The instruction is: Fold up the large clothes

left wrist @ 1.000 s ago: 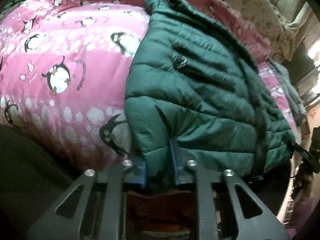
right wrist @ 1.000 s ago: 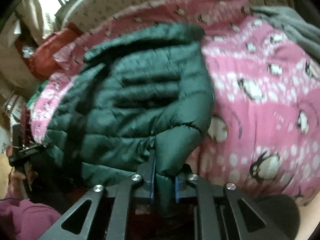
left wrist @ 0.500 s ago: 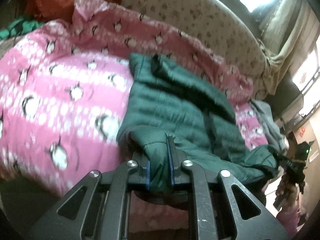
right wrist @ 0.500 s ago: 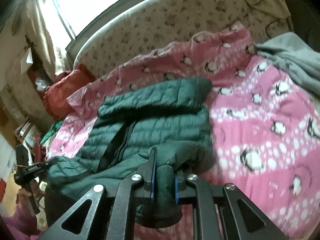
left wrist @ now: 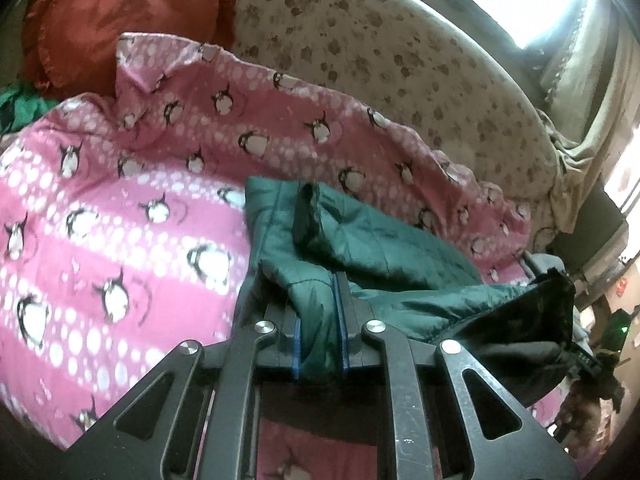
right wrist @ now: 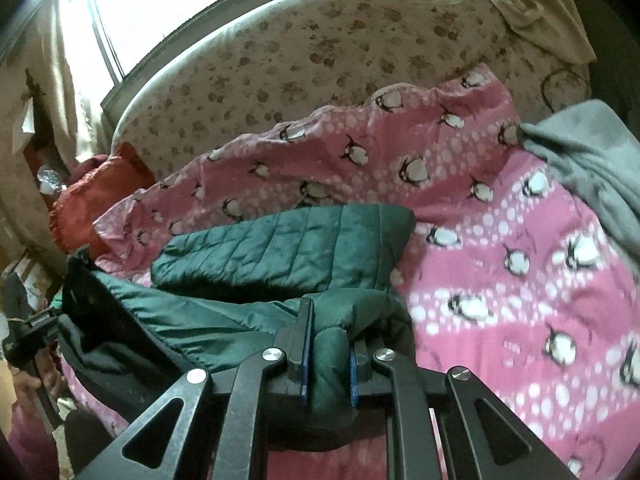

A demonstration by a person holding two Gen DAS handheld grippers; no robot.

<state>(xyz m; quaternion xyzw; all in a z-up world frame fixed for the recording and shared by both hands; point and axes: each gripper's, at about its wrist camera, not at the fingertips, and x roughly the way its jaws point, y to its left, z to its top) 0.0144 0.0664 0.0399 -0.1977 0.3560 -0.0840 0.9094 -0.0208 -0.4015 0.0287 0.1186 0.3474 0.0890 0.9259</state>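
Jacket (left wrist: 372, 248), green quilted, lies on pink penguin blanket (left wrist: 120, 208) over bed. Left gripper (left wrist: 319, 312) jaws clamped on jacket edge; right gripper (right wrist: 329, 344) jaws clamped on opposite edge, lifting it.

A pink blanket (left wrist: 120, 216) with a penguin pattern and white dots covers the bed. Behind it stands a rounded beige headboard (left wrist: 360, 40) with brown paw prints. A red cushion (left wrist: 120, 20) with a frilled edge leans at the left end of the headboard, and a piece of bright green cloth (left wrist: 20, 108) lies just below it. A grey cloth (right wrist: 592, 168) lies on the right part of the blanket. Beige curtains (right wrist: 64, 100) hang beside a bright window (right wrist: 160, 0).
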